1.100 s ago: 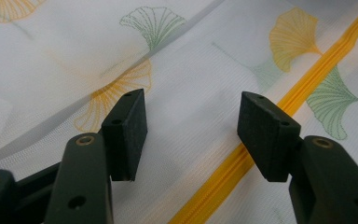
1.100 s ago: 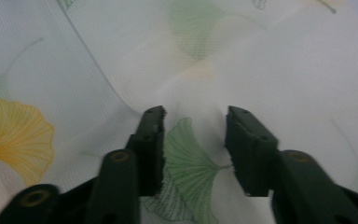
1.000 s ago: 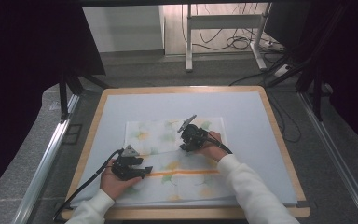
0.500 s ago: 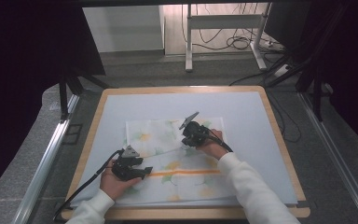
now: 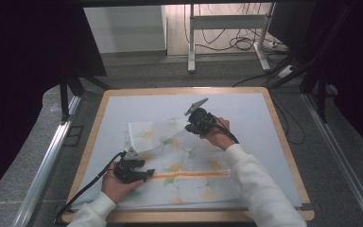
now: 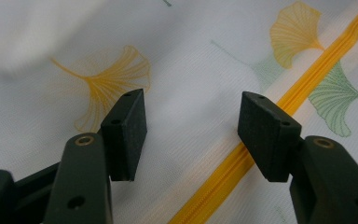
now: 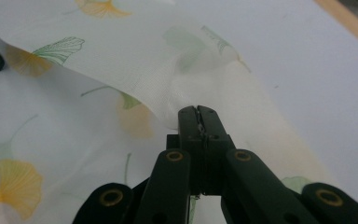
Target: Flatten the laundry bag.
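A thin white woven cloth printed with yellow and green ginkgo leaves [image 5: 179,165], with an orange zipper [image 5: 191,174] sewn across it, lies spread on the near half of the table, and its far edge is being turned back toward the person. The right gripper [image 5: 194,124], with its jaws pressed together on a pinch of that far edge, holds the fabric lifted off the surface so that a flap hangs folded over the flat part; in the right gripper view the cloth [image 7: 135,70] drapes away from the closed tips [image 7: 199,122] in a soft fold. The left gripper [image 5: 139,175] rests at the near left of the cloth, beside the zipper's left end, its jaws standing well apart; the left gripper view shows the two black pads [image 6: 126,133] just above the weave with the zipper [image 6: 256,149] running between them, gripping nothing. Judging by this, the fold looks only begun: one edge is raised and partly carried over, the flap has yet to be laid down and smoothed, and the rest of the cloth is flat. Beneath it lies a pale blue-grey mat [image 5: 246,113] in a light wooden table frame [image 5: 286,142]. Beyond stand grey carpet, a white metal table leg [image 5: 191,47] and loose black cables [image 5: 238,42].
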Available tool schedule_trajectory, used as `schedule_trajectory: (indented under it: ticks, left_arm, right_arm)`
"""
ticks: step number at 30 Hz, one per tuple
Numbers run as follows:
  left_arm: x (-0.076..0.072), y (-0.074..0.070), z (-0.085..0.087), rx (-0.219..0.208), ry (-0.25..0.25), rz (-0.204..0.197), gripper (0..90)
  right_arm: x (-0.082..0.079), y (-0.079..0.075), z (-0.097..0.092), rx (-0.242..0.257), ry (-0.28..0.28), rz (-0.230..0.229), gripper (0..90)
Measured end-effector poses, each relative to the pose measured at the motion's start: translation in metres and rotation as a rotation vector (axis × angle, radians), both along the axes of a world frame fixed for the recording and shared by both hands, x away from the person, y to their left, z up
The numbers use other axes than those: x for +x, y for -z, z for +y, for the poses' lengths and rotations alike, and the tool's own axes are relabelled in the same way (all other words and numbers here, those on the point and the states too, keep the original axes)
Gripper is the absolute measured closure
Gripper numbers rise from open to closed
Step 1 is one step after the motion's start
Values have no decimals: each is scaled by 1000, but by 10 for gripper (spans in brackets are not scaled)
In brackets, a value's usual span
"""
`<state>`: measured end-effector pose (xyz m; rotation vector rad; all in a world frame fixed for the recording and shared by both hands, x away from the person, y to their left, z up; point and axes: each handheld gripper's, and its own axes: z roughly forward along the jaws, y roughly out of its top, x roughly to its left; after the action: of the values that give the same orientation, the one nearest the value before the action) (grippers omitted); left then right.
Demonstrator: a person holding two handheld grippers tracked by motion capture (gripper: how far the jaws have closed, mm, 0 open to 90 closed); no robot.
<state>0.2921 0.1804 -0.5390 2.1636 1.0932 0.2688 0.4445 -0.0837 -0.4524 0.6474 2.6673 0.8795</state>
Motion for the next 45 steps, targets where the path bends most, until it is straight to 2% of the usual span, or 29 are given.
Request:
schedule_trajectory:
  ticks: [6, 11, 19, 23, 27, 29, 31, 35, 41, 45]
  left_arm:
    - [0, 0, 0, 3, 1, 3, 424]
    - [0, -1, -1, 9, 4, 2, 423]
    - [2, -1, 0, 6, 17, 11, 424]
    - [3, -2, 1, 4, 20, 17, 424]
    - [3, -2, 0, 9, 23, 16, 423]
    - [3, -2, 0, 9, 24, 15, 423]
    - [3, -2, 0, 9, 25, 14, 422]
    - [3, -2, 0, 13, 28, 14, 421]
    - [3, -2, 0, 17, 29, 15, 420]
    - [3, -2, 0, 22, 27, 16, 418]
  right_arm:
    - [21, -14, 0, 16, 34, -27, 891]
    - [56, -21, 2, 21, 91, -23, 891]
    - [113, -12, 9, -4, 184, -20, 890]
    - [131, -6, 13, -39, 208, -45, 885]
    - [143, -4, 19, -43, 234, -69, 850]
    - [144, -4, 22, -43, 238, -92, 752]
    - [141, -5, 25, -69, 248, -138, 677]
    - [132, -11, 20, -76, 234, -180, 655]
    - [101, -31, 3, -12, 189, -192, 604]
    - [72, -41, -9, 49, 144, -169, 564]
